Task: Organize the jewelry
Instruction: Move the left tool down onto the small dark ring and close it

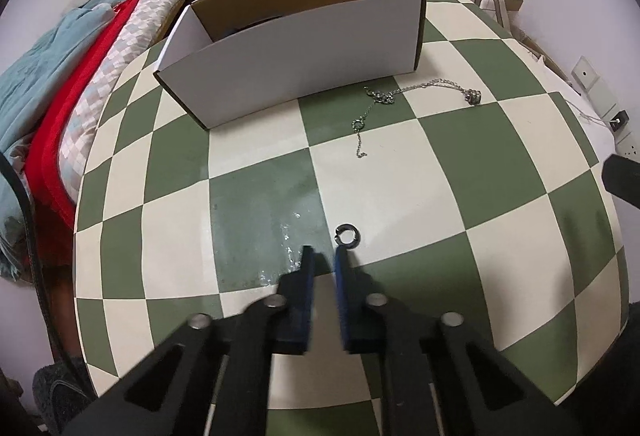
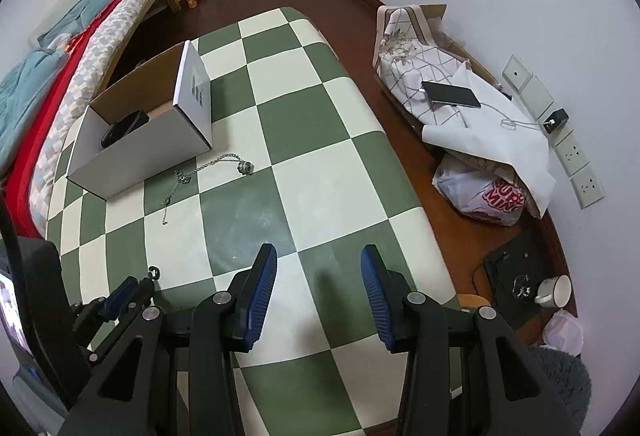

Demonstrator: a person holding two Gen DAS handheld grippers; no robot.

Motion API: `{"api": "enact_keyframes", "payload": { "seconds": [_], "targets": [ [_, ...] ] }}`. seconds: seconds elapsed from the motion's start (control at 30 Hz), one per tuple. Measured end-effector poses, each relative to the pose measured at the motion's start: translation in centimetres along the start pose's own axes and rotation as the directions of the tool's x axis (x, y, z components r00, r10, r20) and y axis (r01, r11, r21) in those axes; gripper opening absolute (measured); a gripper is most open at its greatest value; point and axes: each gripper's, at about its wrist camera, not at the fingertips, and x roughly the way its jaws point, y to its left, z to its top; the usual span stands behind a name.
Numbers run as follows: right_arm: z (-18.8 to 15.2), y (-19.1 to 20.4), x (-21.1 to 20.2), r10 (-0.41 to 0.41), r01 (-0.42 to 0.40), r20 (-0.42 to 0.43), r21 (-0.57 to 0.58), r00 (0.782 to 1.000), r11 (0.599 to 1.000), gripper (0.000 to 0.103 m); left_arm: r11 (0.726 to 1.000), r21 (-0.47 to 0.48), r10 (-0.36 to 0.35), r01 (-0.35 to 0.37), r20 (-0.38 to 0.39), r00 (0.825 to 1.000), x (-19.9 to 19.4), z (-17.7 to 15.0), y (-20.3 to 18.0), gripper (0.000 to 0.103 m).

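Left claw [image 1: 325, 254]: blue ribbed pads drawn almost together, only a narrow gap seen between them, tips pointed down at the desk [image 1: 460, 176]. A small dark ring [image 1: 349, 235] lies on the surface, touching the tip of the right-hand pad; whether it is actually pinched cannot be told. In the right wrist view the ring [image 2: 154, 272] is seen just beyond the left claw's tip [image 2: 136, 282].

Right claw [image 2: 318, 260]: jaws parted about halfway, nothing between them, held over bare desk.

Desk covering: glossy green-and-cream checkered sheet, scuffed and reflective near the middle.

Farther out, a silver chain necklace [image 1: 400, 92] with a round pendant is strung loosely across the squares, just beside a white cardboard box [image 1: 296, 56], brown inside, open at the top. A dark object [image 2: 124, 128] is seen lying in the box.

Room: bed [image 1: 60, 76] with teal and red bedding along one side; white walls, brown floor; phone [image 2: 450, 94] on folded fabric by wall sockets; a mug [image 2: 554, 292] on the floor.
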Motion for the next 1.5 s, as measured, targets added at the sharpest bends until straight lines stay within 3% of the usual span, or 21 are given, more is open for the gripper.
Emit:
{"api": "enact_keyframes", "payload": {
  "seconds": [0.13,0.37,0.47,0.53,0.6,0.63,0.67,0.77,0.83,0.9,0.97,1.13,1.33,1.5],
  "targets": [
    [0.1,0.4,0.0,0.005,-0.005,0.002,-0.006,1.0,1.0,0.046,1.0,-0.012,0.004,-0.004,0.003,1.0,0.0,-0.1,0.6,0.003],
    [0.5,1.7,0.6,0.065,-0.065,-0.013,-0.002,0.998,0.998,0.05,0.993,-0.117,0.025,-0.023,0.019,0.999,-0.2,0.3,6.0,0.003],
    [0.5,2.0,0.9,0.073,-0.073,-0.016,0.007,0.997,0.997,0.056,0.983,-0.181,-0.036,0.04,0.024,0.999,-0.3,0.4,8.4,0.006],
    [0.6,2.1,1.1,0.077,-0.077,-0.015,0.015,0.997,0.997,0.056,0.969,-0.223,-0.109,0.109,0.013,0.994,-0.2,0.6,9.1,0.013],
    [0.7,2.0,1.4,0.078,-0.077,-0.02,0.027,0.997,0.997,0.056,0.974,-0.191,-0.124,0.125,0.016,0.992,-0.4,0.8,8.0,0.039],
    [0.7,1.9,1.6,0.076,-0.075,-0.025,0.034,0.997,0.997,0.056,0.977,-0.166,-0.128,0.131,0.031,0.991,-0.6,0.8,7.3,0.065],
    [0.7,1.8,1.8,0.074,-0.073,-0.03,0.043,0.997,0.996,0.056,0.98,-0.144,-0.131,0.136,0.047,0.99,-0.8,0.8,6.5,0.07],
    [0.7,1.4,2.1,0.067,-0.065,-0.036,0.061,0.997,0.996,0.056,0.994,-0.075,-0.082,0.086,0.055,0.995,-0.8,1.0,3.7,0.07],
    [0.7,1.1,2.1,0.06,-0.057,-0.038,0.065,0.998,0.996,0.056,0.998,-0.039,-0.053,0.055,0.052,0.997,-0.3,1.2,2.3,0.069],
    [0.7,0.7,2.2,0.056,-0.053,-0.039,0.07,0.998,0.996,0.056,1.0,-0.005,-0.028,0.029,0.043,0.999,0.5,1.3,1.2,0.046],
    [0.8,0.5,2.1,0.05,-0.047,-0.037,0.075,0.998,0.996,0.056,0.999,-0.004,-0.041,0.041,0.057,0.998,0.6,1.3,1.4,0.011],
    [1.2,0.2,1.7,0.045,-0.043,-0.022,0.076,0.999,0.996,0.056,0.999,-0.012,-0.043,0.044,0.068,0.997,0.4,1.3,1.8,0.0],
    [1.8,0.6,1.7,0.062,-0.061,-0.014,0.077,0.998,0.995,0.056,0.996,-0.078,-0.041,0.048,0.087,0.995,-0.3,1.5,4.9,0.0],
    [1.9,1.5,1.8,0.092,-0.091,-0.011,0.067,0.996,0.994,0.056,0.982,-0.18,-0.036,0.051,0.09,0.995,-0.8,1.4,9.8,0.0]
  ]
}}
